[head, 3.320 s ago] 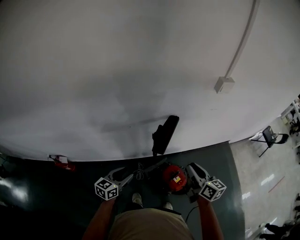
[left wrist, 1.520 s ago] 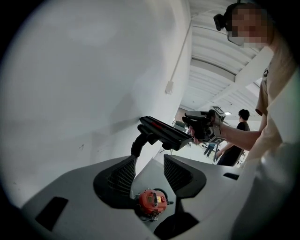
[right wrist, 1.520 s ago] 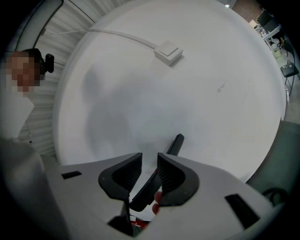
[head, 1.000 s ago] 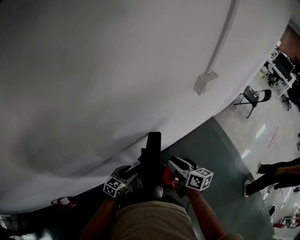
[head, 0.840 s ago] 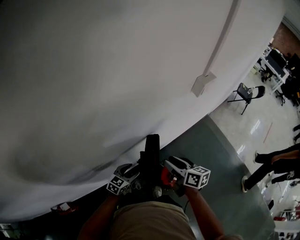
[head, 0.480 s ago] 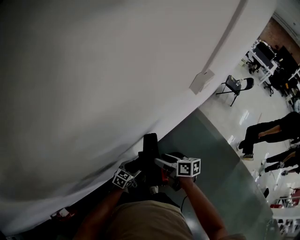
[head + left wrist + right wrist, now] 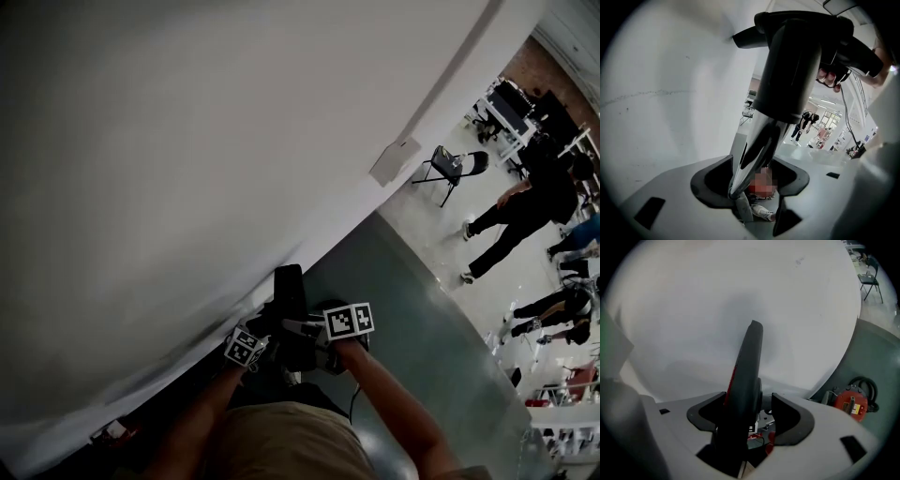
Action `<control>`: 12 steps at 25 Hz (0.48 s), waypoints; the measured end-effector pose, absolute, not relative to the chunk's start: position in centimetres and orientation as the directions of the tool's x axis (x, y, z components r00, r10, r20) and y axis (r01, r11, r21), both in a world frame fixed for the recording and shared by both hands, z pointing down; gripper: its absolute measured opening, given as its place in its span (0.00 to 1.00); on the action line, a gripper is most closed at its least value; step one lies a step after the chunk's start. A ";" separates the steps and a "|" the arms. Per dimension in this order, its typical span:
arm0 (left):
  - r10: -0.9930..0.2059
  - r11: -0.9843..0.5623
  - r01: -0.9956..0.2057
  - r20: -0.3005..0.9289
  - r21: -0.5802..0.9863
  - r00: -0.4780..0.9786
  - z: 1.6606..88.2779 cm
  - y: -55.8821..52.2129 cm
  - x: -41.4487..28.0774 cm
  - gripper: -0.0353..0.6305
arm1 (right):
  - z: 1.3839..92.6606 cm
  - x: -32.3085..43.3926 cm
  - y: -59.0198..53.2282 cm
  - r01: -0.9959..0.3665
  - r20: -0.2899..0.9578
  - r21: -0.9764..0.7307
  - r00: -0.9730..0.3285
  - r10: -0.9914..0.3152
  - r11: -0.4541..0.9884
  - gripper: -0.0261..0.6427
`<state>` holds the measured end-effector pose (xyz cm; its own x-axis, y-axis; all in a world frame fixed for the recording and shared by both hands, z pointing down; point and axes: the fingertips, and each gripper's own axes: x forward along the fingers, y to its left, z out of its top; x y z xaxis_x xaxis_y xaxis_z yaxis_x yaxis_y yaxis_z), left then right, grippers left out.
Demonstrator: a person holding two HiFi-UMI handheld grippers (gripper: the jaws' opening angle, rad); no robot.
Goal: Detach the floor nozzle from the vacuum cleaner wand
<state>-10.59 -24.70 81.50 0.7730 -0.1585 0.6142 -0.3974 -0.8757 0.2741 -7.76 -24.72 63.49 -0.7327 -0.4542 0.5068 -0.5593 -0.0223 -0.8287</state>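
Black plastic, the floor nozzle (image 7: pixel 289 289) stands on end just in front of the person, close to the white wall (image 7: pixel 187 141), with a gripper at each side of its neck. A few seconds ago it hung higher and further off, clear of both grippers, and the red canister (image 7: pixel 852 402) showed between them. Now the canister shows plainly only in the right gripper view, on the dark green floor (image 7: pixel 403 309) off to the right.

The wand (image 7: pixel 757 145), a shiny metal tube under a black collar (image 7: pixel 790 65), runs between the jaws of the left gripper (image 7: pixel 751 180). Those jaws have just been opening and stand apart, the tube lying beside one jaw and clear of the other. The right gripper (image 7: pixel 749 413) has also just been opening. Its jaws are spread wide around the nozzle's lower end, with a gap showing on one side.

The head view has swung since then: the folding chair (image 7: pixel 452 167) and the wall box (image 7: pixel 395 161) sit higher, and a person in black (image 7: pixel 520 206) has come into view.

The pale label on the canister is too small to read, and each gripper's cube bears only black-and-white square patterns
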 end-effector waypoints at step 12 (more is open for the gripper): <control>-0.131 -0.921 -0.335 0.651 0.199 0.747 81.7 -23.3 -8.2 0.30 | 62.9 -6.5 -23.4 -0.529 0.490 -0.848 -0.751 -0.443 -0.041 0.39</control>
